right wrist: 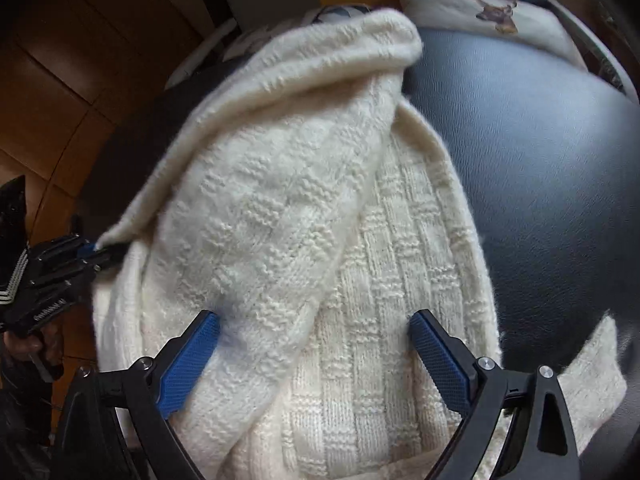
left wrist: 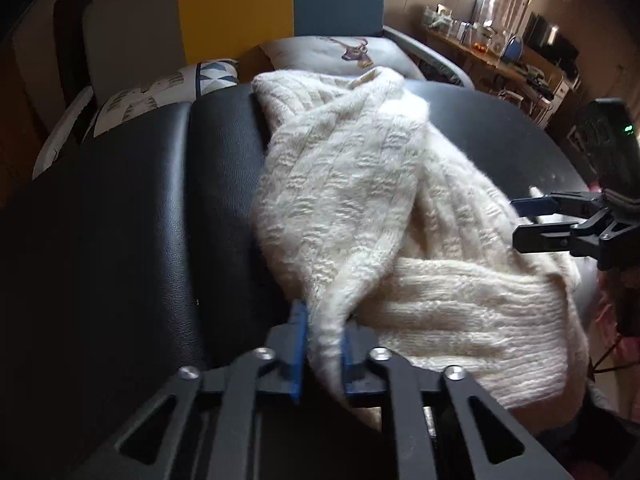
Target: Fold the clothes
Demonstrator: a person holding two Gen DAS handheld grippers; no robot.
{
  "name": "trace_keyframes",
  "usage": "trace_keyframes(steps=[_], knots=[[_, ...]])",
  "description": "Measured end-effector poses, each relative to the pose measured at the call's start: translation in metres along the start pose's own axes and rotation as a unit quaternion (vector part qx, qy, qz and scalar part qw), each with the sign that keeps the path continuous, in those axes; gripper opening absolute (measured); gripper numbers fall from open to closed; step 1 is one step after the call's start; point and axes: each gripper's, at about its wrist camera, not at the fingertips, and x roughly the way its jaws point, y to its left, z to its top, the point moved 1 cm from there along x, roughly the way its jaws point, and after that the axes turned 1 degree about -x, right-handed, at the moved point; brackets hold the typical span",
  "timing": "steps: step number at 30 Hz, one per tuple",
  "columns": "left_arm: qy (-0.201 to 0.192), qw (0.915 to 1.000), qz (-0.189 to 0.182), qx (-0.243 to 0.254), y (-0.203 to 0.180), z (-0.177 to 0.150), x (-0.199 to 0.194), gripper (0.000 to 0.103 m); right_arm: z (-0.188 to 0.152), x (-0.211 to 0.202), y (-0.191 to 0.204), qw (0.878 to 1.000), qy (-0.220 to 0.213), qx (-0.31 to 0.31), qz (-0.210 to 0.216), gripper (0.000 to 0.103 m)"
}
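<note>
A cream knitted sweater lies bunched on a black leather surface. My left gripper is shut on a fold of the sweater's near edge, and the fabric is pinched between its blue pads. From the right wrist view the same left gripper grips the sweater at its left edge. My right gripper stands wide open just above the sweater, one blue pad on either side of a raised fold. It shows at the right edge of the left wrist view as the right gripper.
The black leather surface is bare to the sweater's right. Behind it lie a deer-print cushion and a patterned pillow. A cluttered desk stands at the far right. Wooden floor runs along the left.
</note>
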Motion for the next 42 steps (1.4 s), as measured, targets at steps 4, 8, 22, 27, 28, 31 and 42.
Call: trace_keyframes(steps=[4,8,22,27,28,31,42], knots=[[-0.033,0.9892,-0.093,-0.108,0.035,0.005,-0.012,0.011,-0.005,-0.002,0.001,1.000,-0.004,-0.013,0.009,0.102],[-0.085,0.9533,-0.194,-0.215,0.090,0.011,-0.045,0.011,-0.011,-0.004,0.004,1.000,-0.015,-0.018,0.006,0.103],[-0.076,0.9192,-0.142,-0.359,0.218,-0.036,-0.099,0.007,-0.023,-0.008,0.023,0.999,0.003,-0.025,-0.033,0.103],[-0.003,0.9114,0.022,-0.411,0.262,-0.056,-0.078,0.007,-0.029,-0.011,0.032,0.999,-0.001,-0.020,-0.048,0.103],[0.002,0.9026,0.036,-0.429,0.268,-0.065,-0.082,0.007,-0.031,-0.012,0.034,0.999,-0.004,-0.018,-0.048,0.103],[-0.052,0.9100,-0.031,-0.410,0.248,-0.069,-0.106,0.009,-0.035,-0.016,0.038,0.999,-0.007,-0.013,-0.050,0.103],[-0.033,0.9404,-0.283,-0.186,0.026,0.025,-0.037,0.047,-0.041,-0.080,0.064,0.994,-0.057,-0.083,-0.048,0.101]])
